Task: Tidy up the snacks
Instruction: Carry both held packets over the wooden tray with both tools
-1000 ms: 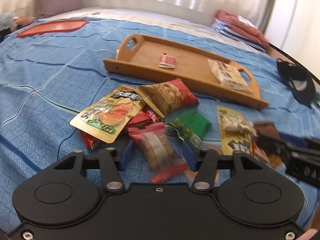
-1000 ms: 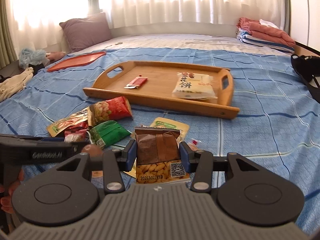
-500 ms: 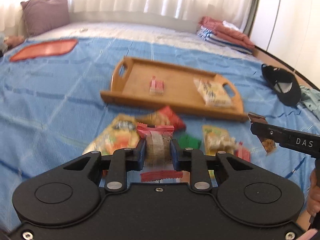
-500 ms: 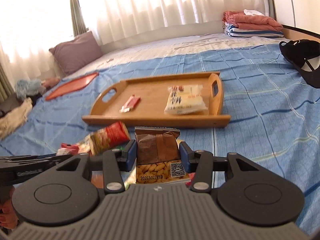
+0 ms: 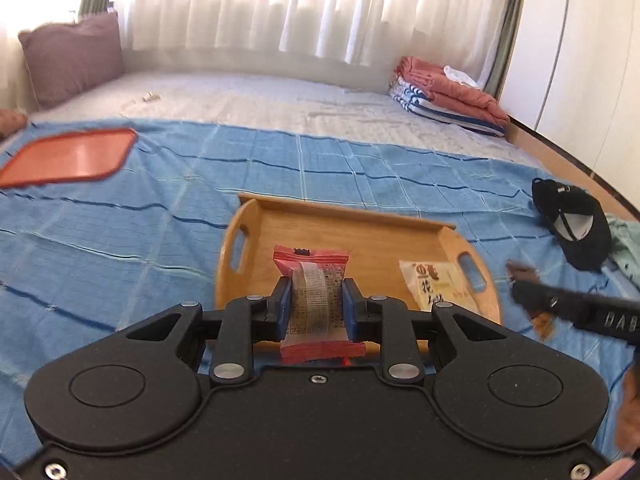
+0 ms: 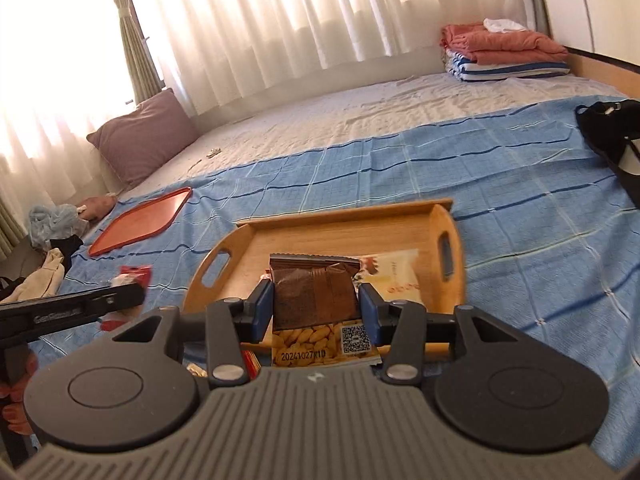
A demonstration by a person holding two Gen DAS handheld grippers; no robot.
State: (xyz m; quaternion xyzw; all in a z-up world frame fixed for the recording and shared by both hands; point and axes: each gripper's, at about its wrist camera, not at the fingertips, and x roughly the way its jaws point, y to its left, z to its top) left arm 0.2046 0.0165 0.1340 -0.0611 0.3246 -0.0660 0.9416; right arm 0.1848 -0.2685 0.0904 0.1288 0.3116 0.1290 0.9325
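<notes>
I am holding two snacks above a bed, one in each gripper. My left gripper [image 5: 315,307] is clamping a small red-and-clear wrapped snack bar [image 5: 313,300] upright between its blue pads [image 5: 282,305]. My right gripper [image 6: 316,311] is clamping a brown snack packet with peanuts pictured and a printed square code [image 6: 318,309] the same way, its crimped top edge pointing away from me.

Both snacks are hanging in front of a rectangular wooden tray with cut-out handles [image 5: 352,232], which is lying on a blue checked bedspread [image 5: 160,216]. The tray's raised rim is running all round it, with a handle slot at each short end. A pale cream snack packet with red lettering [image 5: 434,286] is lying flat inside the tray near its right handle; the rest of the tray floor that I can see is showing bare wood. In the right wrist view the same tray [image 6: 328,236] and pale packet [image 6: 394,276] are sitting just past my brown packet.

Bare bedspread is stretching out on both sides of the tray and beyond it. A flat orange-red plastic tray [image 5: 70,158] is lying well apart to the far left. A black cap [image 5: 574,226] is lying to the right of the tray. A purple pillow [image 5: 72,62] is leaning at the far left, folded pink and striped blankets [image 5: 448,96] are stacked at the far right, and white curtains [image 5: 312,8] are glowing with daylight.
</notes>
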